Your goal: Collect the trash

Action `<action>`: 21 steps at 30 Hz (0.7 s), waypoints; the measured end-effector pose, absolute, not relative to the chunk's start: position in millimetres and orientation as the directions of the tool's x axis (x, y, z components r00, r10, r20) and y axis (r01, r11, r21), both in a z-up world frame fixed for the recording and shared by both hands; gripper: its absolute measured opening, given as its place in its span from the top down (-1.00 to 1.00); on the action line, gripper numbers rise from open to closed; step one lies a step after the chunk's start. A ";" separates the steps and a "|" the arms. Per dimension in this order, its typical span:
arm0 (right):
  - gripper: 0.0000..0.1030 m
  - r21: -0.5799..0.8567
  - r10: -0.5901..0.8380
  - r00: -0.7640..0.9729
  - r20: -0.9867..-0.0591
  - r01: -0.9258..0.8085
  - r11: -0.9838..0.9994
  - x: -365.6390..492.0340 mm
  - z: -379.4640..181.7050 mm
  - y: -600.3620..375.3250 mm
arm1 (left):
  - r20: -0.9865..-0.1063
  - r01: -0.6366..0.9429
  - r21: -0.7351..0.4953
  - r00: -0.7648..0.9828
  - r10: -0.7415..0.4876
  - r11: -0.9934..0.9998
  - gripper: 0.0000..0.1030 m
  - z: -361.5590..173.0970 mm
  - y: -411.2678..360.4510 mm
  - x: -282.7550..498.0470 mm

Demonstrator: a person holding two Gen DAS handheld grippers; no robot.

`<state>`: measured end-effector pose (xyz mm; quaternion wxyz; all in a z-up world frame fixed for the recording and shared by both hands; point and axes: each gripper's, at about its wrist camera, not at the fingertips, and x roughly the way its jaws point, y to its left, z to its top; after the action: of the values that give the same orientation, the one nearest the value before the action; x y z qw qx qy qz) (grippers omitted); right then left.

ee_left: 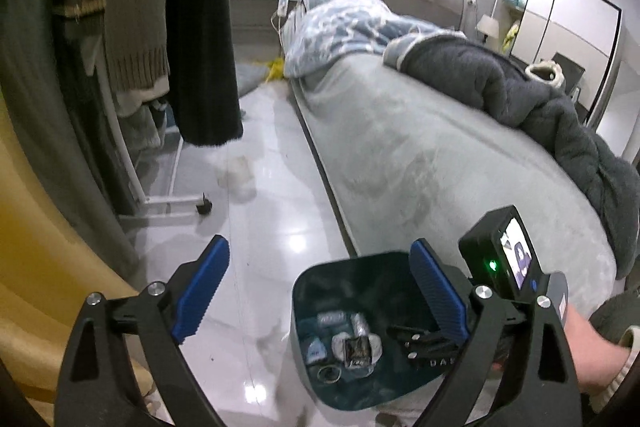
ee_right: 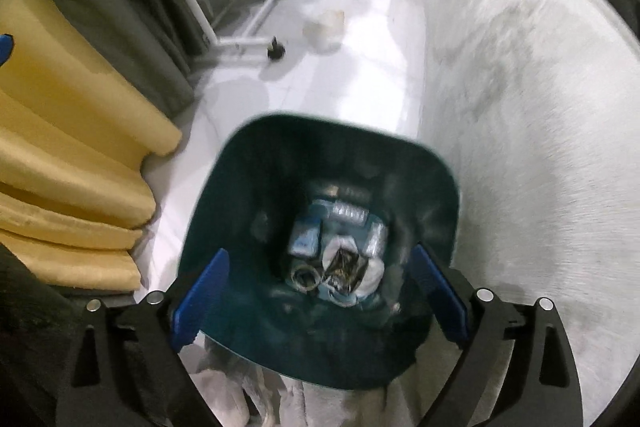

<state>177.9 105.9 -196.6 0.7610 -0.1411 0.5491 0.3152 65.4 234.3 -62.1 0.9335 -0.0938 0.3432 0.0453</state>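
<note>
The 2 blue fingers (ee_right: pixel 202 297) of the right gripper (ee_right: pixel 320 297) stand spread wide with nothing pressed between them, poised over the open mouth of a dark teal bin (ee_right: pixel 240 187). Through the gap, the trash (ee_right: pixel 336 255) lies at the bin's bottom: crumpled white paper, silvery wrappers, a small blue-and-white packet and a ring-shaped piece. The bin stands upright, its mouth facing up toward the camera and its long axis running top to bottom.

The left gripper (ee_left: pixel 320 299) also has its blue fingers (ee_left: pixel 202 291) wide apart and empty, above glossy white floor (ee_left: pixel 276 187). The bin (ee_left: pixel 316 275) shows below its right finger, just beside the grey-covered bed (ee_left: pixel 400 131). A hand (ee_left: pixel 588 343) holds the right gripper's body there. Yellow cushions (ee_right: pixel 72 147) are stacked left of the bin.
</note>
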 end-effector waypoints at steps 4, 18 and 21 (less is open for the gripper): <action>-0.90 0.130 0.383 0.295 -0.875 -0.619 0.774 172.2 -161.1 88.6 | -0.594 -0.156 -0.121 0.803 0.054 0.980 -0.85 -40.6 222.3 59.4; -0.93 0.076 0.416 0.642 -0.644 -0.488 0.870 149.3 -42.8 -20.1 | -0.538 -0.145 -0.056 0.838 0.093 0.988 -0.92 6.0 147.9 50.8; -0.93 0.087 0.424 0.689 -0.587 -0.467 0.880 132.7 -19.8 -56.2 | -0.524 -0.116 -0.050 0.849 0.073 0.992 -0.93 14.7 131.5 43.8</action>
<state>132.7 -56.2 -19.8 0.9183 -0.0345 0.3107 0.2428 43.8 131.5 14.7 0.9606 -0.0397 0.2707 0.0492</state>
